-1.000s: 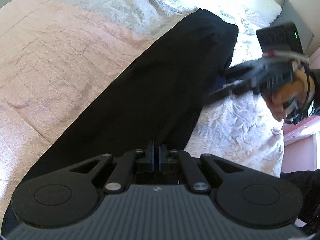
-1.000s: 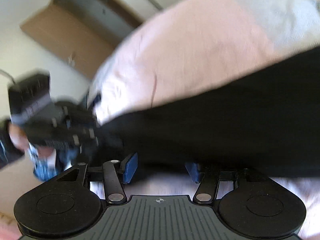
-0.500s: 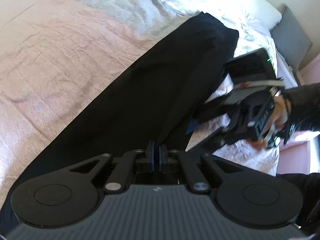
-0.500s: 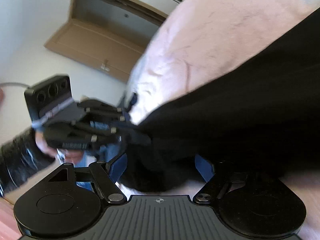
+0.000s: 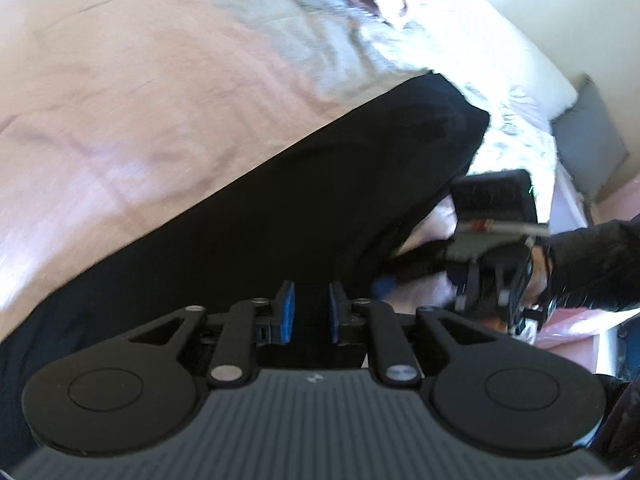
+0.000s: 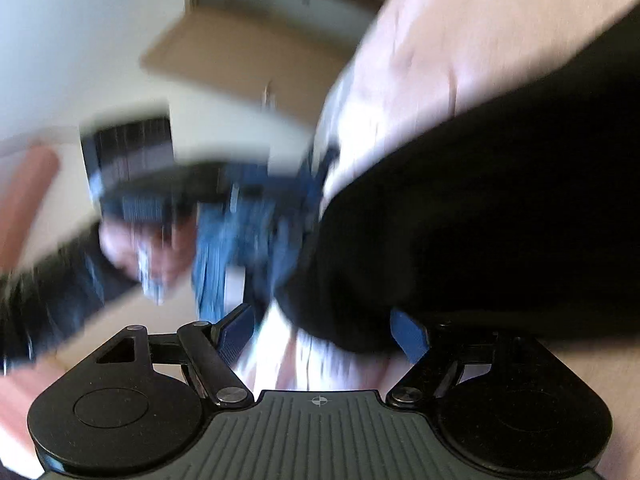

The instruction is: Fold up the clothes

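trousers [image 5: 288,216]: black, laid in a long diagonal band across the pink bedspread [image 5: 120,92] | left gripper [image 5: 311,317]: at the trousers' near end, 2 blue pads parted, dark cloth in the gap | right gripper [image 6: 322,332]: at the trousers' edge, fingers spread wide, cloth bunched between them, view blurred

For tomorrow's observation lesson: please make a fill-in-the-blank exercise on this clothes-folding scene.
1. The garment lying on the bed is ____ in colour.
2. The bedspread beneath it is mostly ____.
3. The left gripper's pads are ____ in colour.
4. The right gripper's jaws stand ____.

Missing words: black; pink; blue; open
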`<control>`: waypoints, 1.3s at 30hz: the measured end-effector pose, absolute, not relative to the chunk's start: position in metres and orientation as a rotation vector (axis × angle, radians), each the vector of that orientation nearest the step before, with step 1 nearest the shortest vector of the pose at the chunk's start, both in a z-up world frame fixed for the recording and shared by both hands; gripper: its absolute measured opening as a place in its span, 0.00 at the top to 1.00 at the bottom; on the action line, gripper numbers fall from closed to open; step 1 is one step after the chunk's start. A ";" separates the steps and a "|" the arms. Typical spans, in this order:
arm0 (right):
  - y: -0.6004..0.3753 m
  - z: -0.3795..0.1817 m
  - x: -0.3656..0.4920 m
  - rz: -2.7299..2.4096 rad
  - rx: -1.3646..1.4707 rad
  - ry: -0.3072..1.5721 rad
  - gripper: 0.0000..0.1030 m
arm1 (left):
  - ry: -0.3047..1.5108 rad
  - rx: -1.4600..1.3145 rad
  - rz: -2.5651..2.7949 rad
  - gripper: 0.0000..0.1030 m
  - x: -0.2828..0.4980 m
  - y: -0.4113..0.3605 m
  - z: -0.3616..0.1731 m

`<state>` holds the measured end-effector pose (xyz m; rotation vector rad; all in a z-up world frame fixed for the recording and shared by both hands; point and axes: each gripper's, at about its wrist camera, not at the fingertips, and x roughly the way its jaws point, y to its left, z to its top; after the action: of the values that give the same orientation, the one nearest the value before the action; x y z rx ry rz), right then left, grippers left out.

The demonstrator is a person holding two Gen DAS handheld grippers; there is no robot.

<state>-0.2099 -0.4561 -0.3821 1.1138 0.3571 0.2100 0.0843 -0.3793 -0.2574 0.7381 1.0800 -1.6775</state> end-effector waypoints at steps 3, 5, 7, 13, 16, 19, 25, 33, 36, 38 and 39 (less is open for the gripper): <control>-0.459 -0.388 -0.190 0.215 1.117 0.357 0.23 | 1.088 0.751 -1.621 0.86 0.095 -0.363 -0.265; -0.452 -0.401 -0.178 0.262 1.169 0.395 0.20 | 1.071 0.794 -1.585 0.85 0.096 -0.354 -0.273; -0.439 -0.405 -0.174 0.327 1.224 0.436 0.14 | 1.053 0.837 -1.548 0.85 0.098 -0.345 -0.281; -0.405 -0.390 -0.208 0.409 1.250 0.633 0.09 | 0.933 1.120 -1.514 0.85 0.080 -0.326 -0.311; -0.402 -0.385 -0.222 0.410 1.236 0.671 0.09 | 0.914 1.140 -1.509 0.84 0.078 -0.321 -0.319; -0.423 -0.378 -0.230 0.317 1.237 0.590 0.09 | 0.912 1.111 -1.501 0.83 0.082 -0.319 -0.318; -0.441 -0.379 -0.224 0.271 1.287 0.334 0.09 | 0.901 1.104 -1.508 0.83 0.083 -0.315 -0.320; -0.399 -0.402 -0.187 0.427 1.271 0.484 0.06 | 0.872 1.133 -1.515 0.82 0.087 -0.316 -0.324; -0.402 -0.397 -0.199 0.479 1.291 0.551 0.06 | 0.848 1.165 -1.509 0.82 0.089 -0.310 -0.324; -0.405 -0.394 -0.200 0.479 1.303 0.580 0.06 | 0.833 1.181 -1.495 0.82 0.092 -0.302 -0.323; -0.408 -0.392 -0.199 0.480 1.294 0.591 0.06 | 0.822 1.190 -1.480 0.82 0.095 -0.297 -0.322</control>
<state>-0.1994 -0.4075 -0.3920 1.2940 0.5915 0.4800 0.0950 -0.2968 -0.3217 1.1902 0.8218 -1.4801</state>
